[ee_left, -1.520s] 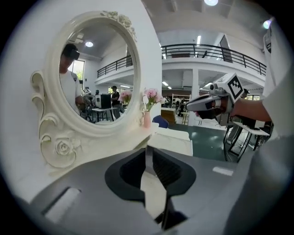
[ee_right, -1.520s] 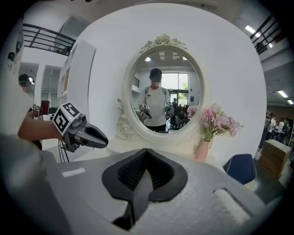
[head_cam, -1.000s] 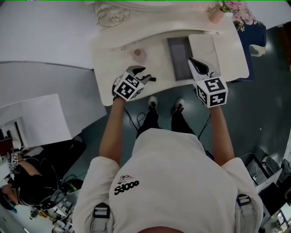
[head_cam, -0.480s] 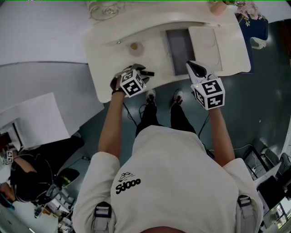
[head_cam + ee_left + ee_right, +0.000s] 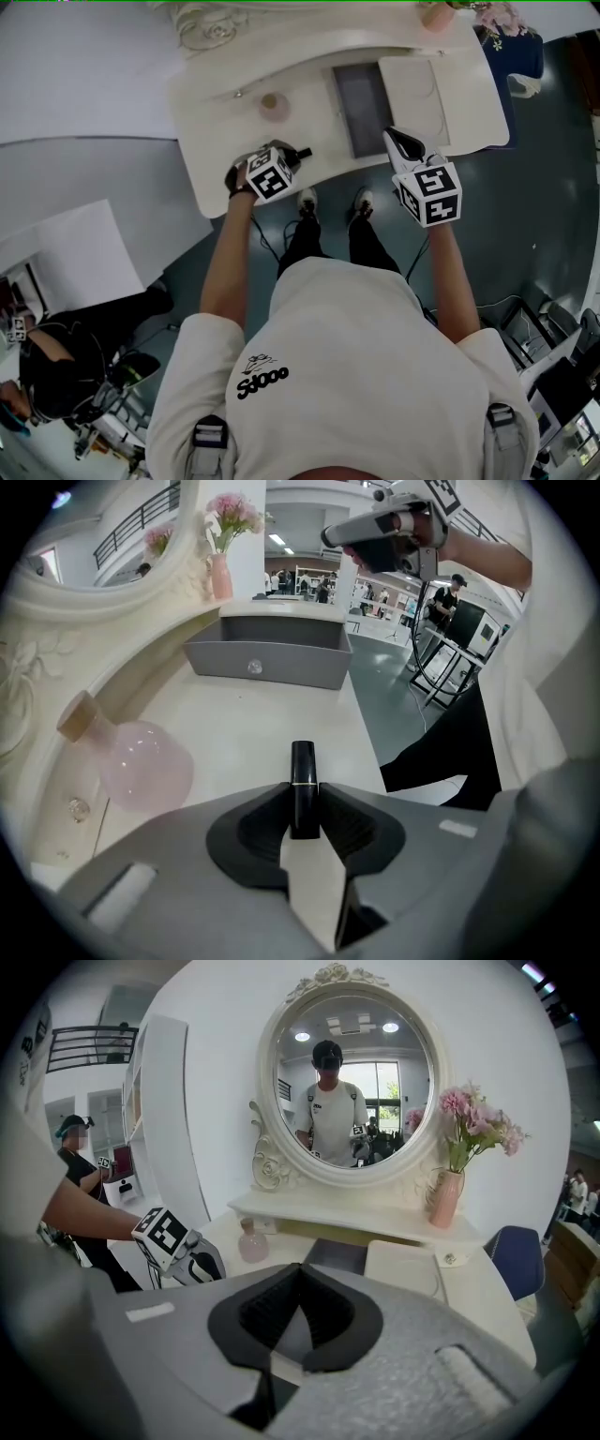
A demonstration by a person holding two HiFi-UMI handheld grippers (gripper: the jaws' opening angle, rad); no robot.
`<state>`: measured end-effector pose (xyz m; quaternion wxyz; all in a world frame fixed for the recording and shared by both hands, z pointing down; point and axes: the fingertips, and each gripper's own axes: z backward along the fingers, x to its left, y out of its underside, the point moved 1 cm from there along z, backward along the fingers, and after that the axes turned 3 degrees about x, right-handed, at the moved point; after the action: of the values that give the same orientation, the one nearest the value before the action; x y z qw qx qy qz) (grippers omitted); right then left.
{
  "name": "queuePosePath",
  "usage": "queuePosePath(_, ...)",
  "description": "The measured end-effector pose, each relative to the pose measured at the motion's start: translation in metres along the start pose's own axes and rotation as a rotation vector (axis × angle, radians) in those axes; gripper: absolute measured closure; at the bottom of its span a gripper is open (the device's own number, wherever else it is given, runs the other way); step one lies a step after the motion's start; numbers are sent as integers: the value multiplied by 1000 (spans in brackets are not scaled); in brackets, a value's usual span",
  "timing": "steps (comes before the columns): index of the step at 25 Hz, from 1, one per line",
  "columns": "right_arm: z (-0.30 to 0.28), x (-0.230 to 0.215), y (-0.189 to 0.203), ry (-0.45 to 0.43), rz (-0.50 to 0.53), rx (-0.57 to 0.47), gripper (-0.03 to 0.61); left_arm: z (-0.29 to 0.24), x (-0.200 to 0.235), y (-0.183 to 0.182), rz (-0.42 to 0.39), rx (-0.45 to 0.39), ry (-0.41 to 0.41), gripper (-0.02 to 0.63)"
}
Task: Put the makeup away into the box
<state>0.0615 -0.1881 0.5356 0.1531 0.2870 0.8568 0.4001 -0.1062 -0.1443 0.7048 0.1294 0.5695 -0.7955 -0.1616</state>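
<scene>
A black lipstick tube lies near the front edge of the white dressing table. My left gripper points steeply down at it. Its jaws are closing, and both pads touch the tube's sides. In the head view the lipstick sticks out past the left gripper. The open grey box stands at the table's middle, right of the lipstick. My right gripper hovers over the table's front edge by the box, shut and with nothing in it. The right gripper faces the mirror.
A pink round bottle stands behind the left gripper, near the wall. The box's white lid lies right of the box. At the table's back are an oval mirror and a pink flower vase. A blue chair stands to the right.
My left gripper has come down to the table and tilted steeply, and its jaws now stand on both sides of the lipstick. The right gripper has sunk slightly.
</scene>
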Motion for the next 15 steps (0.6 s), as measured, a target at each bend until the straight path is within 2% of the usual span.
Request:
queuePosePath(5,13,-15,-9,37,-2,-30,575,14,12,-18,53,-58,-30,499)
queuePosePath(10,29,-34,-22,80,-6,-76,575,43,27,-45,47,-122,-86,499)
queuePosePath(15,46,-53,-39,132,-15,-126,575,82,51,-84,94,-238,-154,497)
